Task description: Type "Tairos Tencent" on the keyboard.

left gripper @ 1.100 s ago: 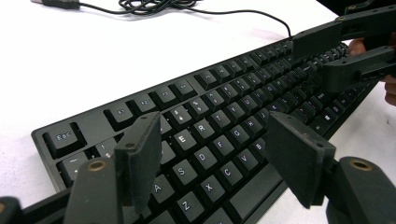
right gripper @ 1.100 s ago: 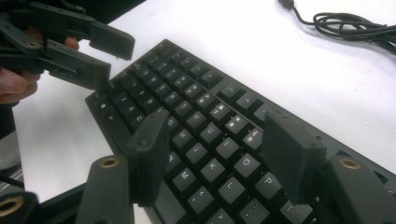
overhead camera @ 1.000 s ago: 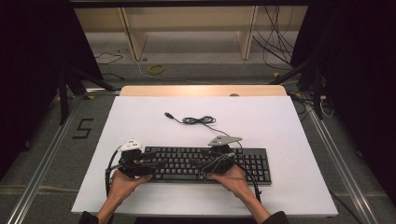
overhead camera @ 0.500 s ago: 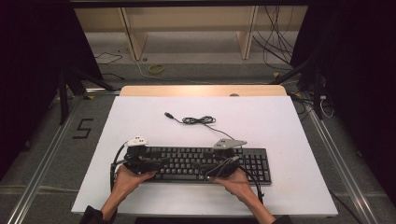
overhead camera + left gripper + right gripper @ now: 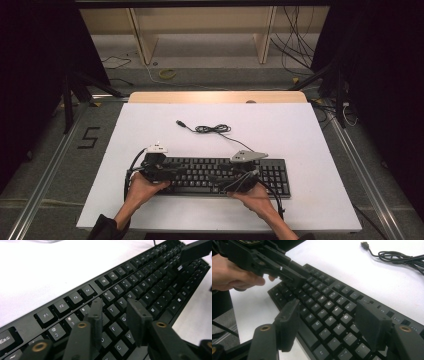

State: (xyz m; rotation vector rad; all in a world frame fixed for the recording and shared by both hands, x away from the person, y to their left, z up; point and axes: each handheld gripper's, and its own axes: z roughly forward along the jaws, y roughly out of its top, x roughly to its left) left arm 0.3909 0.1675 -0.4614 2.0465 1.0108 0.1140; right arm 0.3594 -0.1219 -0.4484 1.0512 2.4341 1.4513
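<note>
A black keyboard (image 5: 220, 175) is laid flat near the front edge of a white table (image 5: 310, 135), its long side running across. Its cable (image 5: 212, 129) is trailed toward the far side, coiled loosely and ended in a plug lying on the bare top.

The left gripper (image 5: 167, 174) is held over the keyboard's left end. In the left gripper view its jaws are seen poised above the letter keys around R, T and F, a narrow gap between them; they have just been closing, and nothing is clamped between them. Whether the tips are touching the keys cannot be told.

The right gripper (image 5: 235, 181) is held over the keyboard's right-centre part. In the right gripper view its jaws are spread wide over the letter keys near K and O, with nothing gripped, and the left gripper (image 5: 287, 272) is seen beyond, over the far end.
</note>
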